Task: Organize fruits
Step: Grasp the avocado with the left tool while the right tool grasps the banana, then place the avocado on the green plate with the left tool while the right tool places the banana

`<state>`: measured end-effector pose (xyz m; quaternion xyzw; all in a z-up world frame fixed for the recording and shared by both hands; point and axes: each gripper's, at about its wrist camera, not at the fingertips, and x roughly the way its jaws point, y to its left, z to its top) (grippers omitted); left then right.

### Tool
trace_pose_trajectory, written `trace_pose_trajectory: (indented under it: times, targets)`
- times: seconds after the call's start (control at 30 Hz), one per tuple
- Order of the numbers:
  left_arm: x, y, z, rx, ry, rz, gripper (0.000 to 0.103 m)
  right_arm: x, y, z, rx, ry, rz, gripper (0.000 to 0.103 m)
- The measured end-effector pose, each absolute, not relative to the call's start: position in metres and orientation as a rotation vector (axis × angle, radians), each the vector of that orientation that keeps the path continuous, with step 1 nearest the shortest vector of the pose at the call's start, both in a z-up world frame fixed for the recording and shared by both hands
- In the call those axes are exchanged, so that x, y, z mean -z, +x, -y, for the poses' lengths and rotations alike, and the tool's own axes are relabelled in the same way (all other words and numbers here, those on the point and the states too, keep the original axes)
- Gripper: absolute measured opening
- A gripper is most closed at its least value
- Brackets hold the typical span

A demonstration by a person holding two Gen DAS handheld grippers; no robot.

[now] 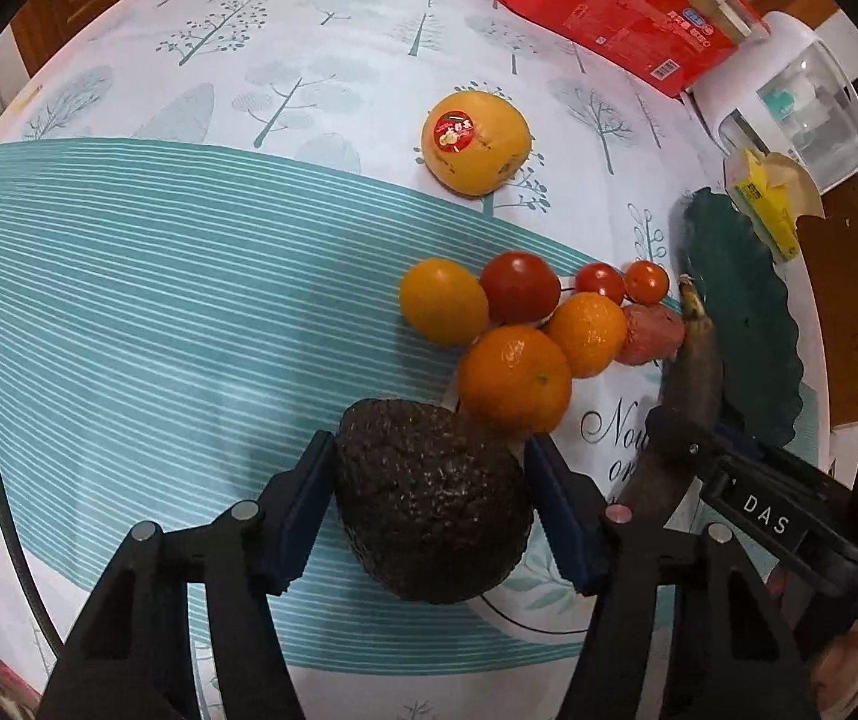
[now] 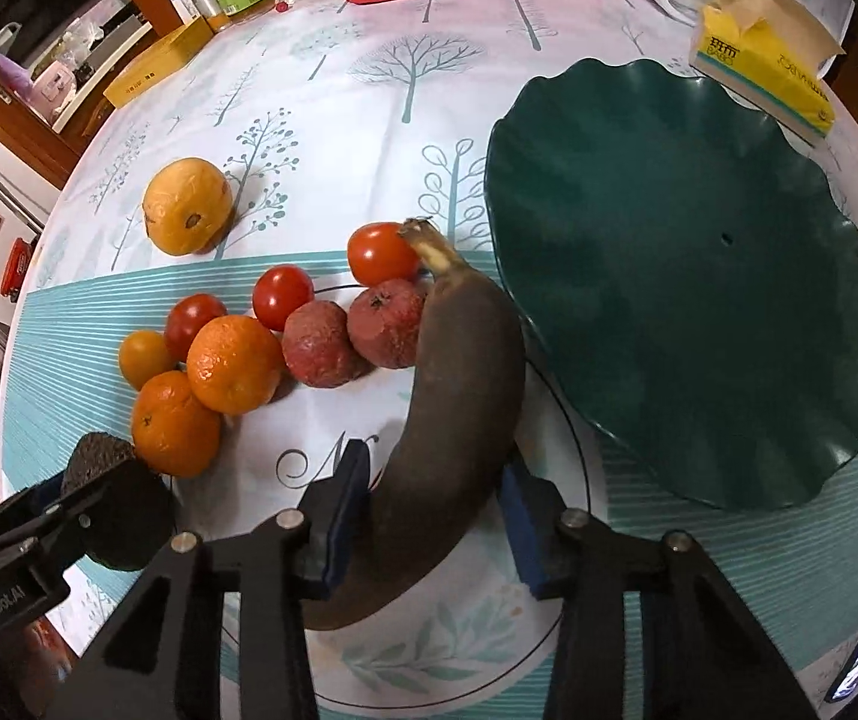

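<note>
My left gripper [image 1: 429, 468] is shut on a dark avocado [image 1: 432, 498], its blue pads against both sides. My right gripper [image 2: 429, 498] is shut on a brown overripe banana [image 2: 453, 396], which also shows in the left wrist view [image 1: 690, 372]. Beyond them lies a cluster of oranges [image 2: 234, 363], tomatoes [image 2: 282, 297] and two reddish fruits [image 2: 390, 324]. A large yellow citrus [image 1: 476, 141] sits apart, farther back. A dark green wavy-edged plate [image 2: 669, 276] lies empty to the right of the banana.
A red package [image 1: 621, 12] and a white appliance [image 1: 801, 96] stand at the table's far side. A yellow tissue box [image 2: 765, 54] sits behind the plate. A yellow box [image 2: 153, 69] and jars stand at the far left edge.
</note>
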<state>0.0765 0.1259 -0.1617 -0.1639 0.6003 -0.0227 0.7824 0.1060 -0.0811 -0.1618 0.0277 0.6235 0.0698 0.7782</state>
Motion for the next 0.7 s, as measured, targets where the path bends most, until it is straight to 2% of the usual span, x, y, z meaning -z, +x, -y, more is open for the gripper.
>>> trace_pose_trajectory:
  times: [0.33,0.7]
  targets:
    - [0.146,0.049,-0.117,0.042,-0.243,-1.295,0.06,0.144,0.08,0.088,-0.186,0.031,-1.325,0.041]
    - [0.062,0.052,-0.068,0.174,-0.178,-1.146,0.06,0.099,0.055,0.119,-0.179,0.052,-1.212,0.041]
